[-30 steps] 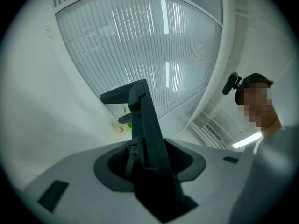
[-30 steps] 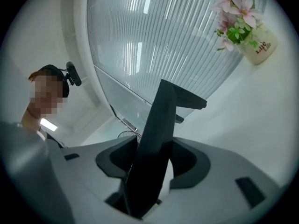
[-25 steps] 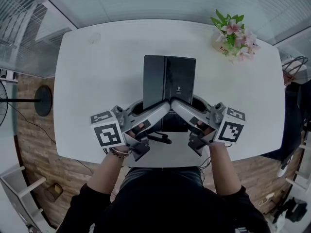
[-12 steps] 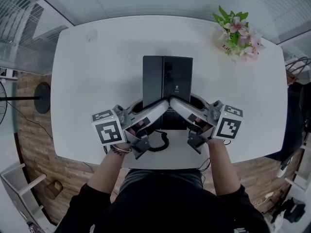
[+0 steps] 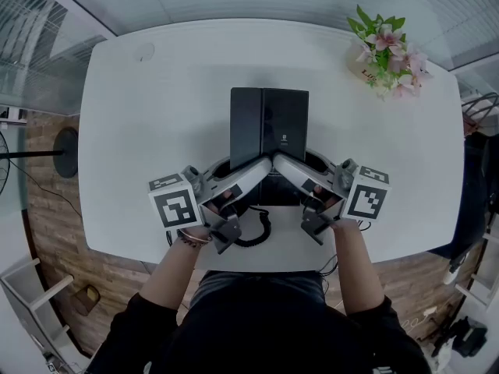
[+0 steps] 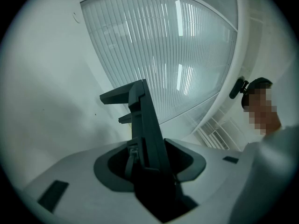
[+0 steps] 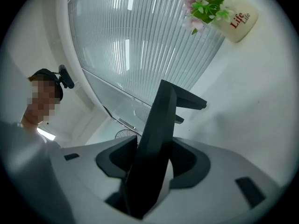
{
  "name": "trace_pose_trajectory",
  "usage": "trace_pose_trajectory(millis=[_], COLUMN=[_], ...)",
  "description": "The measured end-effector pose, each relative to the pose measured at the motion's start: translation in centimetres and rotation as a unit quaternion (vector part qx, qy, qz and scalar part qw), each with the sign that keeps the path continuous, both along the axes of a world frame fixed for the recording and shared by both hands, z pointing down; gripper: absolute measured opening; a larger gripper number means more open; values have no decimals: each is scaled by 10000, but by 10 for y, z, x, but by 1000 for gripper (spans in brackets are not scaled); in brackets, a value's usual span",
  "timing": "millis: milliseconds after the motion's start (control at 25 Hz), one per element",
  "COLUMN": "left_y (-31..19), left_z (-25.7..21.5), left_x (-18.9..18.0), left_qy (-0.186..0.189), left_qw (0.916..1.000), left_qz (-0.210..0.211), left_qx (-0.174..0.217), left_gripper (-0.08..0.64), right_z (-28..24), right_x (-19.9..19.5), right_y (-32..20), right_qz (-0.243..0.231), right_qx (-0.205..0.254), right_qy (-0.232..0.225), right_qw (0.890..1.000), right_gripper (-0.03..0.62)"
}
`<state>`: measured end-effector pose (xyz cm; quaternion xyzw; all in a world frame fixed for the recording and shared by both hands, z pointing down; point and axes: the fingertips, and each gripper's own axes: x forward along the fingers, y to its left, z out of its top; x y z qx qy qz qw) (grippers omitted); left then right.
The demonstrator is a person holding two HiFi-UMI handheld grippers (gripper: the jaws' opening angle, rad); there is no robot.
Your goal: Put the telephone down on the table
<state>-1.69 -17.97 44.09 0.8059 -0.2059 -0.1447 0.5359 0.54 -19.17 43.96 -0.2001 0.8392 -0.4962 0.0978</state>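
Black telephone (image 5: 269,131) lying flat over the middle of the white table (image 5: 140,131), its long side running away from the person. Not possible to tell whether its underside touches the tabletop or hangs just above it. Near edge pinched from both sides: left tool (image 5: 263,168) coming in from the left corner, right tool (image 5: 281,165) from the right corner, the two tips almost meeting at the middle of that edge. In the left gripper view, left tool (image 6: 149,164) closed on the telephone (image 6: 145,120), the dark slab seen edge-on and wedged between the pads. Same in the right gripper view: right tool (image 7: 149,164) clamped on the telephone (image 7: 161,125), which fills the gap between the jaws. Black coiled cord (image 5: 257,228) looped on the table just below the left tool, near the table's front edge. Farther out, at the far right corner, a pot of pink flowers (image 5: 382,49), well apart from the telephone; pot printed "Life". Behind the table, a ribbed glass wall (image 6: 177,55). To the left, wooden floor (image 5: 54,209).
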Motion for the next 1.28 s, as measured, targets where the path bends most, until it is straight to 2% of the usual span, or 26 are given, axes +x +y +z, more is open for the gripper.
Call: trace_pose_trajectory(millis=[480,880,1080,1280], left_y=[2,3,3,2], left_z=[12,13,17,19], left_x=[1,1,-3,-4], left_qy=[62,4,-314,-466], left_qw=[9995,9994,9988,9980], left_qz=[-80,-129,-256,-328], left_qx=[-300,-331,-267,-264], left_gripper=[193,193,212,221], right_z=[12,13,16,17], right_x=[1,1,1,2], right_y=[1,2,3,2], right_qz=[-5,-23,4,76], right_qx=[-247,-314,-375,-390], right_qy=[59,-9,159,289], right_qw=[9997,9995,9992,9988], right_gripper=[202,201,201,202])
